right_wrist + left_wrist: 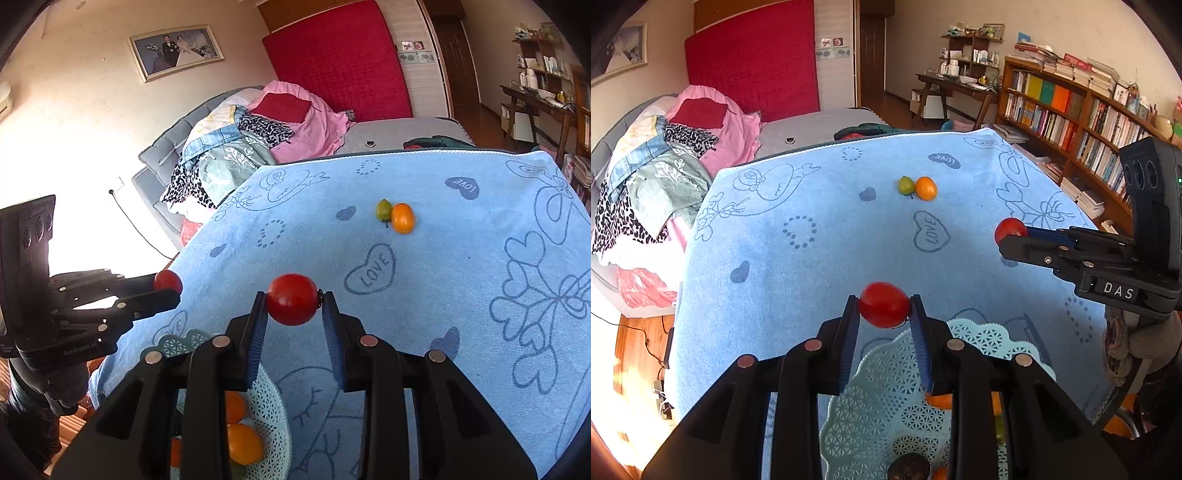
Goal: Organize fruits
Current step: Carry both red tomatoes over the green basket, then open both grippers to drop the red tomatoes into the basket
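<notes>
My left gripper [883,304] is shut on a red tomato [883,304], held just over the far rim of a pale green lattice basket [882,387]. My right gripper [291,300] is shut on another red tomato [291,300], held above the blue towel [424,295] to the right of the basket [273,410]. Each gripper shows in the other's view, the right one [1010,232] and the left one [168,282]. The basket holds orange fruits [243,443] and a dark round one [908,467]. A green fruit [906,185] and an orange fruit [926,188] lie touching on the towel's far middle.
The towel covers the table; its far edge [886,136] runs before a bed with piled clothes [665,166]. A bookshelf [1071,118] stands at the right. A cable [136,225] hangs off the left side.
</notes>
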Demonstrator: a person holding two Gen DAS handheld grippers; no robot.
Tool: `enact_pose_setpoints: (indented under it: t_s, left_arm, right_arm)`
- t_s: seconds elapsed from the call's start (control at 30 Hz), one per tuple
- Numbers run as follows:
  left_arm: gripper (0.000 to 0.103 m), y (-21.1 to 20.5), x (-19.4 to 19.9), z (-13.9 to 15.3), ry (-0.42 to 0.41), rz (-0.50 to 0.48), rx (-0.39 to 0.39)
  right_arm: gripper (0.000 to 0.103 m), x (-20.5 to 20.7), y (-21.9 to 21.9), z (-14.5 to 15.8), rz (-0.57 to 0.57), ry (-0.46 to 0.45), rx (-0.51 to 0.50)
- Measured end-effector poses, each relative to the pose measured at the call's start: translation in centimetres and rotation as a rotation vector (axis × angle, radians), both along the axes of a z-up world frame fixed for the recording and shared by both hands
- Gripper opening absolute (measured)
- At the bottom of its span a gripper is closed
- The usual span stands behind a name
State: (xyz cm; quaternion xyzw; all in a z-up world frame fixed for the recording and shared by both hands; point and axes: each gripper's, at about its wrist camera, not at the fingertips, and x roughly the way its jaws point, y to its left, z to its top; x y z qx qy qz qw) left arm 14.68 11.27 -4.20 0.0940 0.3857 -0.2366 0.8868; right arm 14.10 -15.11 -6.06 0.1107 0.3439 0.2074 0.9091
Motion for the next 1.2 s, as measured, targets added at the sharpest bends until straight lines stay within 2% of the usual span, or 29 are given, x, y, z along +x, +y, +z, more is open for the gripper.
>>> enact_pose_setpoints:
  t_s: [0.37, 0.7, 0.77, 0.83, 1.0, 1.1, 1.2]
  left_arm:
    - [0.028, 2.2, -3.9, -2.7, 0.049, 0.025, -0.039]
    - [0.029, 2.5, -5.4, -3.5, 0.035, 0.031, -0.012]
    - [0.031, 2.9, -5.5, -3.3, 0.032, 0.042, -0.018]
    - [0.041, 3.3, -5.6, -3.0, 0.023, 0.056, -0.028]
    - [0.042, 4.3, -5.8, -2.5, 0.009, 0.078, -0.040]
    - [0.050, 4.6, -6.0, -2.4, 0.001, 0.085, -0.043]
    - [0.052, 5.0, -6.2, -2.2, -0.006, 0.092, -0.049]
  right_arm:
    - [0.031, -2.2, 2.8, -0.5, 0.026, 0.020, -0.016]
    - [0.031, -2.8, 4.4, -1.2, 0.049, 0.048, -0.032]
    - [0.031, -3.1, 4.7, -1.0, 0.056, 0.044, -0.036]
    - [0.031, -3.3, 4.9, -0.9, 0.061, 0.041, -0.038]
    - [0.031, -3.8, 5.6, -1.0, 0.079, 0.044, -0.045]
    - [0.031, -4.3, 6.2, -1.5, 0.097, 0.055, -0.048]
    - [0.031, -4.8, 7.1, -1.9, 0.122, 0.064, -0.056]
